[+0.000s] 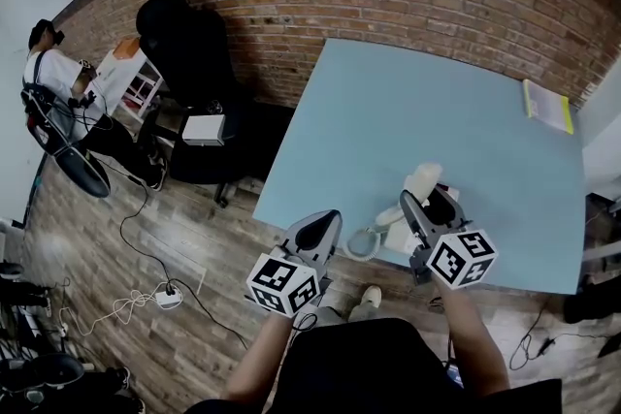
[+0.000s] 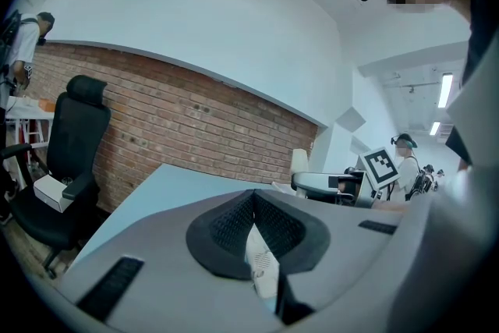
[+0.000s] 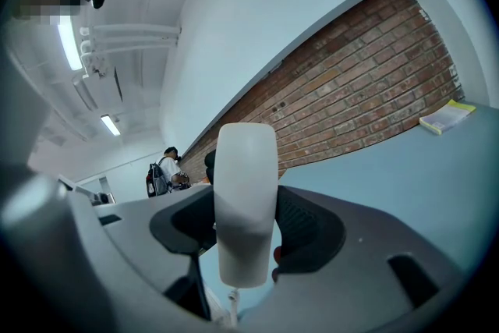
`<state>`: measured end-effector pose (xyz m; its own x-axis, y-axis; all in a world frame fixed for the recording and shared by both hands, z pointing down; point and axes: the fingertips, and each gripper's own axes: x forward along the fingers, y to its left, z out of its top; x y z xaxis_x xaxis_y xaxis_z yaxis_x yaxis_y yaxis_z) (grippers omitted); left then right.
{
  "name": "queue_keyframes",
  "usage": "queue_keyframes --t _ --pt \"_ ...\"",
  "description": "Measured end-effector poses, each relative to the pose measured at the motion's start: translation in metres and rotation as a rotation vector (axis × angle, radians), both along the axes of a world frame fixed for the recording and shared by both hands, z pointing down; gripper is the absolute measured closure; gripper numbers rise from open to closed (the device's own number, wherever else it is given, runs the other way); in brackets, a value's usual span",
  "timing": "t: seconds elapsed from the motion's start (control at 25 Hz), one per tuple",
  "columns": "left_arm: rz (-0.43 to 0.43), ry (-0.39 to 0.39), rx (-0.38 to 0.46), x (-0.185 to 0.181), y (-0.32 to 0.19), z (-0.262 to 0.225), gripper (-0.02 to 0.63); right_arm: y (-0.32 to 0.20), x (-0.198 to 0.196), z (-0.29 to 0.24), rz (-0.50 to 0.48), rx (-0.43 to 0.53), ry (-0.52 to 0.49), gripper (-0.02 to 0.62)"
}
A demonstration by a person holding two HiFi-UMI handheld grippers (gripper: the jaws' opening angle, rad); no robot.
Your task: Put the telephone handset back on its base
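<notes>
at the tabletop's [image 1: 466,111] near edge, handset [image 1: 423,179] held by base [image 1: 393,230]
right gripper [image 1: 434,205] jaws pinch the handset, probably to line it over the base; left gripper [image 1: 330,223] jaws pressed together, idle off the edge.

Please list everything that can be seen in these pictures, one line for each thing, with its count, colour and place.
table: one, light blue, centre right, by the brick wall
telephone handset: one, white, between the right gripper's jaws, over the table's near edge
telephone base: one, white, at the table's near edge
coiled cord: one, pale, left of the base
book: one, yellow and white, table's far right corner
office chair: one, black, left of the table
box: one, white, on the chair
power strip: one, white, on the wooden floor
person: one, white top, far left
left gripper: one, grey, jaws together, at the table's near left corner
right gripper: one, grey, shut on the handset
</notes>
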<state>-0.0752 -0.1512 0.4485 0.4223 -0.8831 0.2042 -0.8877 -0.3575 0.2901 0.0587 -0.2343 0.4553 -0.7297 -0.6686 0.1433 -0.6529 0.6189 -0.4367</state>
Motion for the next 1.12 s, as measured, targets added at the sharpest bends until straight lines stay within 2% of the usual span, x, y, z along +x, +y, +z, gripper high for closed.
queue_keyframes --t 0.44,0.72,1.12 --pt "0.046 -0.001 -0.019 0.0 -0.002 0.003 0.597 0.004 0.012 0.009 0.066 -0.039 -0.001 0.356" --pt "0.133 -0.014 -0.024 0.0 -0.016 0.012 0.597 0.002 0.012 0.015 0.13 -0.046 0.038 0.356" --pt "0.225 0.015 -0.035 -0.012 -0.042 0.018 0.597 -0.002 0.01 0.027 0.234 -0.079 0.095 0.356"
